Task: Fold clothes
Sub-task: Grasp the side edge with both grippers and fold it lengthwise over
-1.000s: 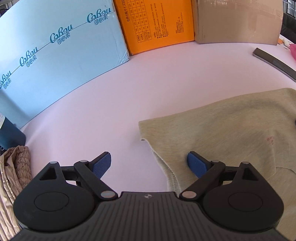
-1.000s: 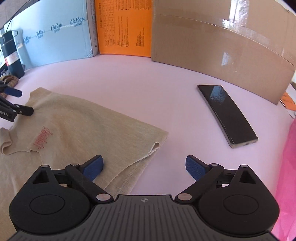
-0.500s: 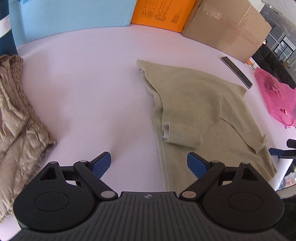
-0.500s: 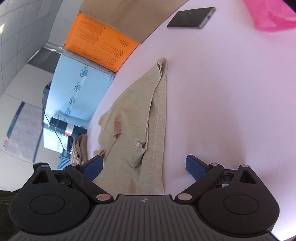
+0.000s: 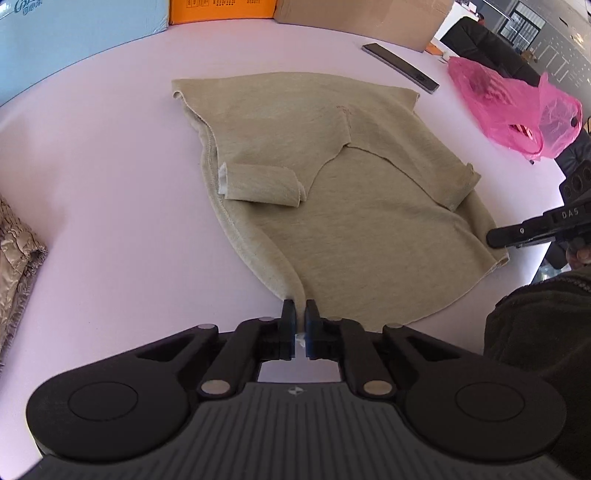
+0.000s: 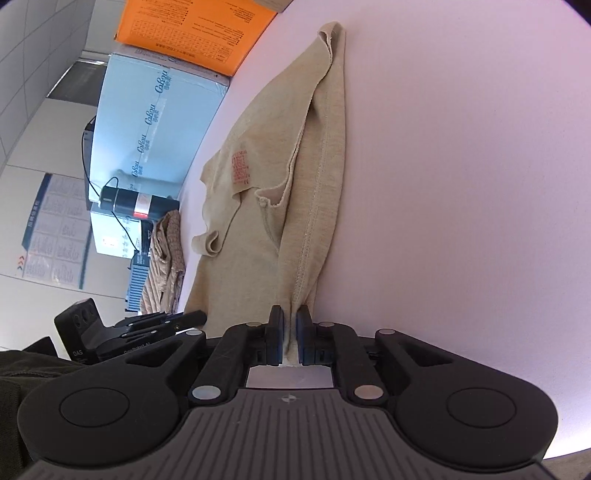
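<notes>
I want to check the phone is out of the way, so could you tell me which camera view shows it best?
The left wrist view: the phone lies flat on the table, beyond the beige shirt, beside the pink bag, not touching the shirt. The right wrist view does not show it.

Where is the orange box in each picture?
Left wrist view: the orange box sits at the very top edge, left of middle, behind the table.
Right wrist view: the orange box fills the top left, tilted, just above the blue box.
Shared landmark: the beige shirt lies in front of the box in both pictures.
</notes>
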A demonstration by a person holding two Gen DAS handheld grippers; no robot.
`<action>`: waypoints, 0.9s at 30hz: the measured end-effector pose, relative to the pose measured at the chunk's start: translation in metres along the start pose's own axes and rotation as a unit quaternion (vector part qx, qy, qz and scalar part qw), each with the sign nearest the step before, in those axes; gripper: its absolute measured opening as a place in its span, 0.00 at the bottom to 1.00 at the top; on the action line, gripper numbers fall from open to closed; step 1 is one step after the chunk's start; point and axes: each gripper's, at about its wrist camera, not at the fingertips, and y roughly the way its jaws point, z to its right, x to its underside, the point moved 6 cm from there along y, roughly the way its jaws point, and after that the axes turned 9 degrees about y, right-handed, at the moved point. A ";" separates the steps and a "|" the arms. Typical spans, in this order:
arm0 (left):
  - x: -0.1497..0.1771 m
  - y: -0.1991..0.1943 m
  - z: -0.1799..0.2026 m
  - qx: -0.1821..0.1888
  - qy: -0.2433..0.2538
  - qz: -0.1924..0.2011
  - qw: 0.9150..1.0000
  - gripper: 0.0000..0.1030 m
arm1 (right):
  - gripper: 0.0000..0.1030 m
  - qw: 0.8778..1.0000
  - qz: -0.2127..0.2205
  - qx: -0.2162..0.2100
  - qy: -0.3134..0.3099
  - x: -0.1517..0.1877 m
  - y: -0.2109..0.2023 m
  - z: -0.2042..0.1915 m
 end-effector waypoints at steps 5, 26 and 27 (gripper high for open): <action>-0.020 -0.016 -0.010 0.007 -0.016 0.020 1.000 0.04 | 0.07 0.998 0.016 -0.043 0.033 -0.022 0.007 -0.007; -0.112 0.016 -0.108 -0.141 -0.172 0.022 0.975 0.79 | 0.81 0.984 0.105 0.100 -0.103 -0.089 0.026 -0.017; -0.106 0.017 -0.104 -0.134 -0.182 0.020 0.974 0.79 | 0.81 0.981 0.088 0.113 -0.134 -0.082 0.030 -0.019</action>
